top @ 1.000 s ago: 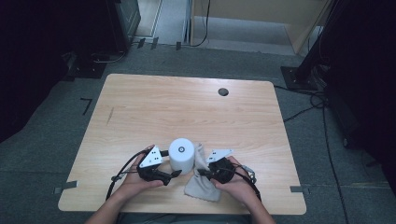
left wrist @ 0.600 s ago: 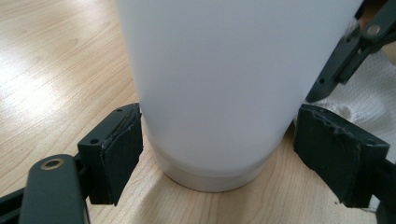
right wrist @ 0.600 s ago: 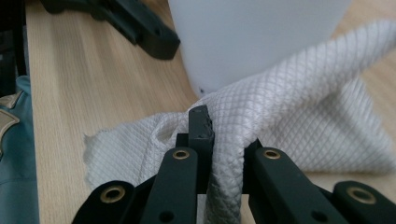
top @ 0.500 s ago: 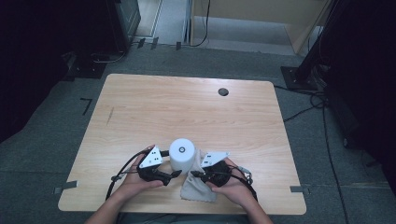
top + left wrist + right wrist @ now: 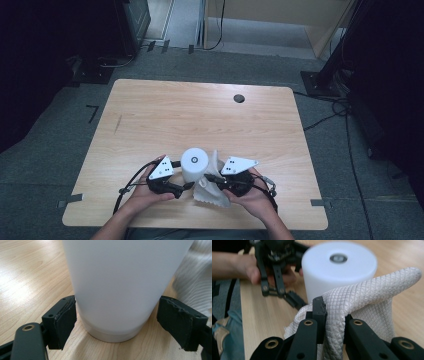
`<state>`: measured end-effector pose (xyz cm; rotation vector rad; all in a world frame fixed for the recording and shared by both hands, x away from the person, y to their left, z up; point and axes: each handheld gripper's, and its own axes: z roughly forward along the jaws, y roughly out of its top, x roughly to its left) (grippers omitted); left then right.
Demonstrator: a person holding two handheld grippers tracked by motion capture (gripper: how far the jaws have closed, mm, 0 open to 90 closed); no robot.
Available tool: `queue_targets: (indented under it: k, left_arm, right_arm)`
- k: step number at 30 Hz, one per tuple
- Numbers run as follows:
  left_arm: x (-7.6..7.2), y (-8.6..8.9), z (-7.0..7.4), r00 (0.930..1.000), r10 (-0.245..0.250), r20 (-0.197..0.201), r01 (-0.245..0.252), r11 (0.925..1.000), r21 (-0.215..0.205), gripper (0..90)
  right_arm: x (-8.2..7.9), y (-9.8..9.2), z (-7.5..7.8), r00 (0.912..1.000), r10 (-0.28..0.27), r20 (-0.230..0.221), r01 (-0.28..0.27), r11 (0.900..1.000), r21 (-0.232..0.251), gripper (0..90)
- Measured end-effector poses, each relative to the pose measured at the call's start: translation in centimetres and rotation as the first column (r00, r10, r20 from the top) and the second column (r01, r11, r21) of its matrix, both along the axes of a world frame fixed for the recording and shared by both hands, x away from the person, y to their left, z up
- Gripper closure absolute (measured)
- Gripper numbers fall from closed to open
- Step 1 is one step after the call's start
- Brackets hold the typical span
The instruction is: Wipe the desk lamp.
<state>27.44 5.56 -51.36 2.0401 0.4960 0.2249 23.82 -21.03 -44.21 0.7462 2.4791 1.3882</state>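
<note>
Both tongs work at the near edge of the wooden table point(image 5: 165, 120), at about six o'clock on the tabletop. Left gripper point(image 5: 117, 322) has its jaws set either side of the base of the white cylinder point(image 5: 120, 287); the pad at its nine o'clock sits right against the wall, while the pad at three o'clock looks just off it, so whether it truly squeezes I cannot tell. Right gripper point(image 5: 332, 315) is pressed together on a fold of the white textured cloth point(image 5: 367, 287), which arches up out of the jaws and drapes against the cylinder's side at three o'clock. From above, the cylinder point(image 5: 194, 165) stands upright between the left gripper point(image 5: 187, 186) and right gripper point(image 5: 207, 176), with the cloth point(image 5: 212, 192) bunched at its four o'clock, partly lifted off the wood
</note>
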Motion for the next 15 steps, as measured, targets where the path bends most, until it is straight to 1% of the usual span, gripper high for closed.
queue_targets:
  k: [2,4,6,10,12,15]
  left_arm:
    - [0.0,0.0,0.0,1.0,0.001,0.0,-0.001,1.0,0.001,16.7]
    - [0.0,0.0,0.0,1.0,0.001,0.001,-0.001,1.0,0.001,16.8]
    - [0.0,0.0,0.0,1.0,0.001,0.002,-0.001,1.0,0.001,16.9]
    - [0.0,0.0,0.0,1.0,0.001,0.001,-0.001,1.0,-0.002,16.9]
    - [0.0,0.0,0.0,1.0,0.0,0.001,0.0,1.0,-0.001,16.9]
    - [0.0,0.0,0.0,1.0,0.0,0.0,0.0,1.0,-0.002,16.9]
  right_arm:
    - [-0.1,0.0,0.5,0.9997,-0.003,0.024,0.003,1.0,0.016,82.8]
    - [-0.2,0.0,0.8,0.9993,-0.006,0.038,0.005,1.0,0.029,82.8]
    - [-0.1,0.0,0.8,0.9992,-0.002,0.041,0.001,1.0,0.024,82.8]
    - [0.3,-0.3,-0.1,0.9999,-0.002,0.011,0.002,1.0,0.002,82.7]
    - [0.6,-0.3,-0.8,0.9999,-0.006,-0.009,0.005,1.0,-0.026,82.6]
    - [1.0,-0.1,-2.1,0.999,-0.004,-0.045,0.002,0.999,-0.049,82.6]
